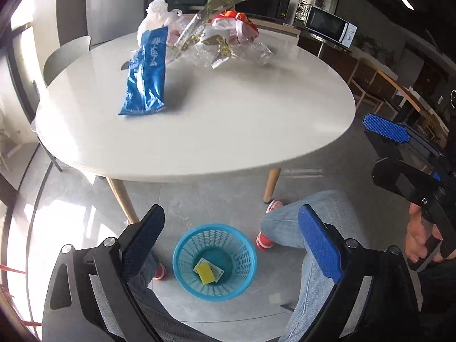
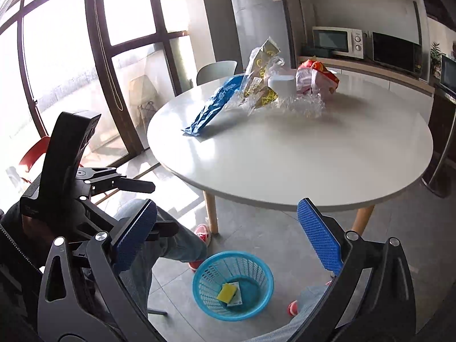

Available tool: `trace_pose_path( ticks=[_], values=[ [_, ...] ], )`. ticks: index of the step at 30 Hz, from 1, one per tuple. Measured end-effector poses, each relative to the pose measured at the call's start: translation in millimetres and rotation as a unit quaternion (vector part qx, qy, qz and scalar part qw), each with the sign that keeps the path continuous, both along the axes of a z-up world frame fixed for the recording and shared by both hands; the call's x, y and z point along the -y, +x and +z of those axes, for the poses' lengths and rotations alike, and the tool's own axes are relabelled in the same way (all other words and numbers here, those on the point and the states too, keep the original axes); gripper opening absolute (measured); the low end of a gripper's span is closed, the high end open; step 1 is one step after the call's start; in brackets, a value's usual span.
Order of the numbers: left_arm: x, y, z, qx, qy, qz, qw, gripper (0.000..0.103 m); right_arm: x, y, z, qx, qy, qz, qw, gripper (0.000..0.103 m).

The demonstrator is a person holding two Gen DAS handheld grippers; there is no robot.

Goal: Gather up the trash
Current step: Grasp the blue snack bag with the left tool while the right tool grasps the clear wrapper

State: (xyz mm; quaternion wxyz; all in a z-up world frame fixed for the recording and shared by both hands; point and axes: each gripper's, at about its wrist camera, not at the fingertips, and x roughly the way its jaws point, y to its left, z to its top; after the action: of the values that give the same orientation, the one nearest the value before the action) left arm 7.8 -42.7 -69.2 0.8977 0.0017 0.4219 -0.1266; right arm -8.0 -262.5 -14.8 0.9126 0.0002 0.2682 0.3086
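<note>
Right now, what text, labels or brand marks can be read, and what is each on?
Nothing reads cleanly.
Blue wrapper: white characters, too blurred to read.
Gold-printed wrapper: yellow marks, illegible.
Fridge sticker: too small.
Card in the blue basket: print too small.

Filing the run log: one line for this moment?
left gripper open | right gripper open | basket holds sponge | blue wrapper on table

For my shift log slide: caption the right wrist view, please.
Open right gripper above blue basket holding a yellow sponge; wrappers piled on the white table.
</note>
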Motion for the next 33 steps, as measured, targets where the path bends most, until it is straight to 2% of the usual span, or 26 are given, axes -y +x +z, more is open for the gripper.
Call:
trace_pose_path(
  ticks=[2, 6, 8, 11, 15, 18, 20, 21, 23, 24, 26, 27, 29, 30, 31, 32, 33],
  values=[
    [-12, 17, 16, 0.022, 0.012, 0.034, 0.9991, 0.094, -2, 20, 11, 0.017, 0.011, -0.012, 1.000, 0.094],
    [-34, 60, 28, 0.029, 0.028, 0.082, 0.9958, 0.094, -21, 55, 27, 0.034, 0.006, -0.037, 0.999, 0.094],
    [-42, 80, 34, 0.035, 0.029, 0.085, 0.9954, 0.094, -31, 72, 30, 0.030, 0.013, -0.043, 0.999, 0.094],
    [-42, 110, 37, 0.040, 0.055, 0.086, 0.9940, 0.094, -46, 98, 36, 0.021, 0.029, -0.053, 0.998, 0.094],
    [-40, 141, 30, 0.026, 0.079, 0.085, 0.9929, 0.094, -62, 145, 40, -0.006, 0.062, -0.077, 0.995, 0.094],
    [-42, 152, 26, 0.021, 0.069, 0.082, 0.9940, 0.090, -81, 180, 36, -0.033, 0.055, -0.076, 0.995, 0.091],
    [-44, 156, 27, 0.017, 0.042, 0.077, 0.9960, 0.077, -92, 196, 34, -0.047, 0.050, -0.074, 0.995, 0.077],
    [-46, 158, 26, 0.011, 0.032, 0.076, 0.9965, 0.073, -97, 201, 33, -0.052, 0.049, -0.070, 0.995, 0.075],
    [-51, 163, 21, -0.003, 0.022, 0.082, 0.9964, 0.054, -106, 210, 29, -0.063, 0.043, -0.065, 0.995, 0.065],
    [-55, 164, 19, -0.007, 0.017, 0.085, 0.9962, 0.049, -109, 213, 28, -0.067, 0.046, -0.061, 0.995, 0.062],
    [-61, 163, 19, -0.003, 0.011, 0.090, 0.9959, 0.042, -114, 215, 26, -0.071, 0.050, -0.058, 0.995, 0.047],
    [-64, 163, 19, -0.005, 0.007, 0.093, 0.9957, 0.039, -115, 216, 26, -0.071, 0.052, -0.057, 0.995, 0.044],
    [-69, 165, 19, -0.009, -0.001, 0.097, 0.9952, 0.023, -116, 211, 26, -0.069, 0.063, -0.051, 0.994, 0.022],
    [-72, 164, 19, -0.011, -0.007, 0.099, 0.9950, 0.021, -116, 211, 27, -0.067, 0.070, -0.045, 0.994, 0.017],
    [-75, 164, 19, -0.014, -0.012, 0.101, 0.9947, 0.015, -116, 206, 30, -0.059, 0.076, -0.041, 0.995, 0.007],
    [-79, 162, 19, -0.018, -0.019, 0.105, 0.9941, 0.011, -115, 200, 34, -0.048, 0.077, -0.042, 0.995, 0.005],
    [-83, 161, 19, -0.021, -0.026, 0.108, 0.9935, 0.010, -112, 193, 38, -0.036, 0.085, -0.039, 0.995, 0.004]
  ],
)
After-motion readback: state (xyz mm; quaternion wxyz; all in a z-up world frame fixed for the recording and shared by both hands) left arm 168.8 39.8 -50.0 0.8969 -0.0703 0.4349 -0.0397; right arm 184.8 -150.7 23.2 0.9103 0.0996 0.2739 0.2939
